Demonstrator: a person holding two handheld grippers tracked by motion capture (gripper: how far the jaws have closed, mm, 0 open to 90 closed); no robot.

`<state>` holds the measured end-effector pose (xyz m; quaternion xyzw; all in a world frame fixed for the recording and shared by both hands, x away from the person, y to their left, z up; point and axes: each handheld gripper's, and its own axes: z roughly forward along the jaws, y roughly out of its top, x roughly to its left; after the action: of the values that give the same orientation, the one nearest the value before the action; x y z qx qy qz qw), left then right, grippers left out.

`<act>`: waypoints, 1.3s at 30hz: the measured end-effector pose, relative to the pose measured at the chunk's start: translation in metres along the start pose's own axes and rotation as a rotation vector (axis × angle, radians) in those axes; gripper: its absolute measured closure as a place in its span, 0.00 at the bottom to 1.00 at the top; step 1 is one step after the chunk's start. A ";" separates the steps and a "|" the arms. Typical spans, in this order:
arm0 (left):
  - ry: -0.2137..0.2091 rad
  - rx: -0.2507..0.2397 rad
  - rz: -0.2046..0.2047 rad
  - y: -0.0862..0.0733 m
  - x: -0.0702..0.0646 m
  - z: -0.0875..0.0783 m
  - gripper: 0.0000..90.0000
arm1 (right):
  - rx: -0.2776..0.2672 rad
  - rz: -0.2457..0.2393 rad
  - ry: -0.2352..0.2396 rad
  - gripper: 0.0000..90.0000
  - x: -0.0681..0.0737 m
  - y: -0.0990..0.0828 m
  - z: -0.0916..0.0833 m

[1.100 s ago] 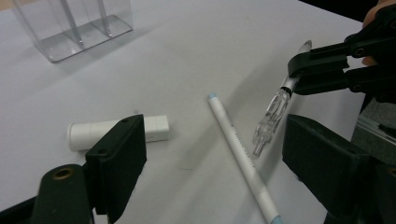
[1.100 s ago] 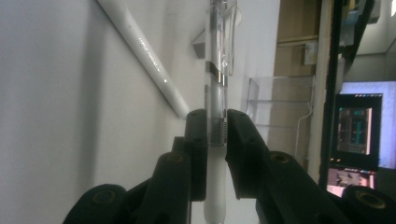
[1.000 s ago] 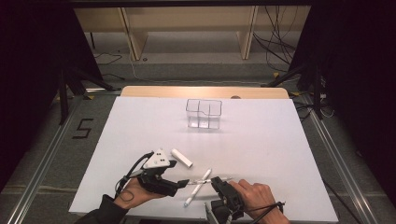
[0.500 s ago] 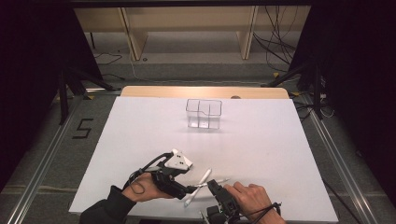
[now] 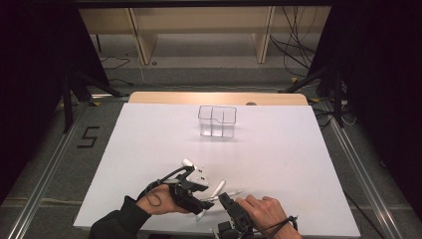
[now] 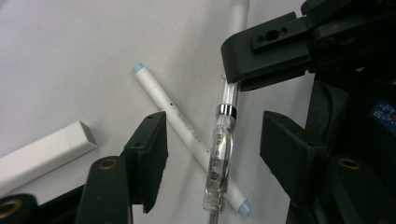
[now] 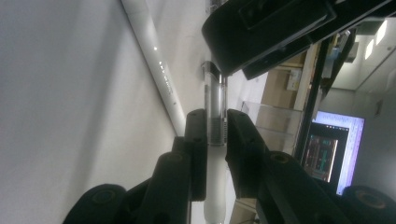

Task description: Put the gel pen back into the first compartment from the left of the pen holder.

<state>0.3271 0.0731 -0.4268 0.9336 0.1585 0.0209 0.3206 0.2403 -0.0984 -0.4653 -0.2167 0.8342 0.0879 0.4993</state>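
Our right gripper (image 7: 215, 135) has its jaws pressed on a clear pen (image 7: 215, 112), pinching it near the barrel, close to the silver ring. Our left gripper (image 6: 212, 161) has jaws that have just been closing; they stand half spread on both sides of the same clear pen (image 6: 219, 163), and the pads do not yet touch it. So the clear pen lies low over the table (image 5: 149, 149), at the near edge, held at one end by the right gripper and framed at the other end by the left.

The first risk, as we judge it, is the white pen (image 6: 187, 135) that lies crossed under the clear one. It passes between the left jaws too, so if they close here they may catch both pens together, or push the white one sideways.

The second risk is a pull. If the left jaws grip the cap and we draw the hands apart at an angle, the clear pen may slip from the right jaws or bend.

A white eraser-like block (image 6: 42, 151) lies just beside the left jaw and could be knocked. The clear box (image 5: 217, 121) stands well apart, in no danger.
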 end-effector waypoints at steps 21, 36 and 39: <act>-0.041 0.095 0.081 0.011 -0.003 0.015 0.73 | -0.004 -0.032 0.010 0.89 0.006 0.003 0.002; -0.061 0.146 0.114 0.016 -0.004 0.022 0.81 | -0.021 -0.055 0.006 0.89 0.008 0.006 0.002; -0.064 0.156 0.120 0.017 -0.004 0.023 0.83 | -0.020 -0.052 0.009 0.89 0.008 0.006 0.001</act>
<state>0.3308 0.0460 -0.4344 0.9637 0.0934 -0.0021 0.2501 0.2352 -0.0948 -0.4733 -0.2438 0.8296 0.0825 0.4955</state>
